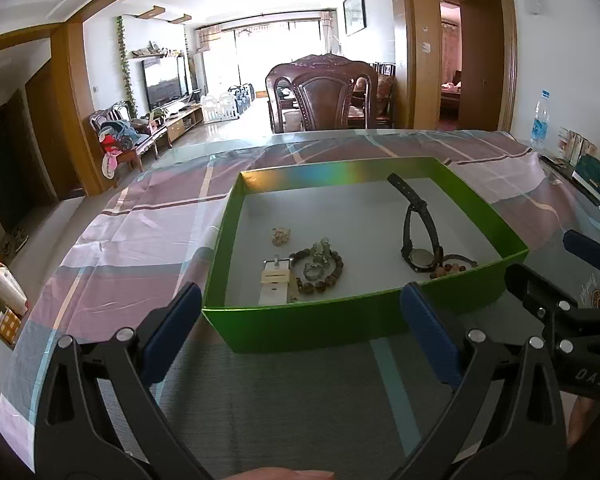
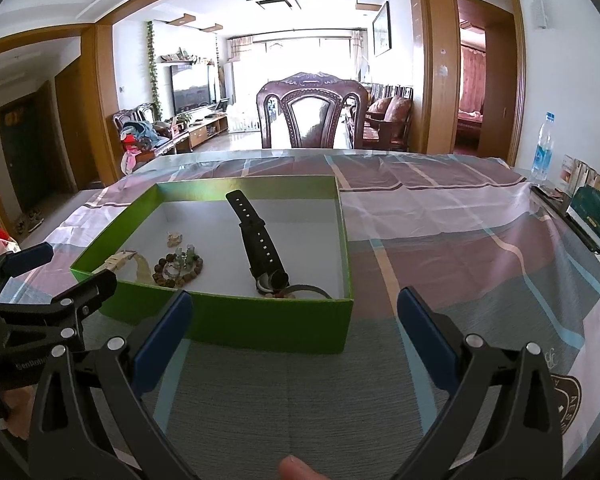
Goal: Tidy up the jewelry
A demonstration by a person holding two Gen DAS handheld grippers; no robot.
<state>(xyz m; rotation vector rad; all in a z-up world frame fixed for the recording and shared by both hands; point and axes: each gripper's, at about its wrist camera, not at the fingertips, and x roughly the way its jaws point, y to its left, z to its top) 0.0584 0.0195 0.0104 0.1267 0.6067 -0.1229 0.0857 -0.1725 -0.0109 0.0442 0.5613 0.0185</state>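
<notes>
Checked cloth covers the table [image 1: 140, 216]. Green box [image 1: 340, 324] sits on it, holding watch [image 1: 420, 240], bead bracelet [image 1: 320, 272] and small pieces. Left tongs [image 1: 300, 332] and right tongs [image 2: 296, 328] hover just before it, both wide apart, gripping nothing.

A carved wooden chair [image 1: 322, 98] stands behind the plaid tablecloth [image 1: 148, 216]; water bottle [image 1: 540, 120] right.

On the table [image 1: 120, 216] sits a box [image 1: 320, 328]. In it, a watch [image 1: 418, 236] lies at the right, a bead bracelet [image 1: 320, 270] left of it (a small buckle piece [image 1: 276, 276] touching), a chair [image 1: 322, 96] behind.
</notes>
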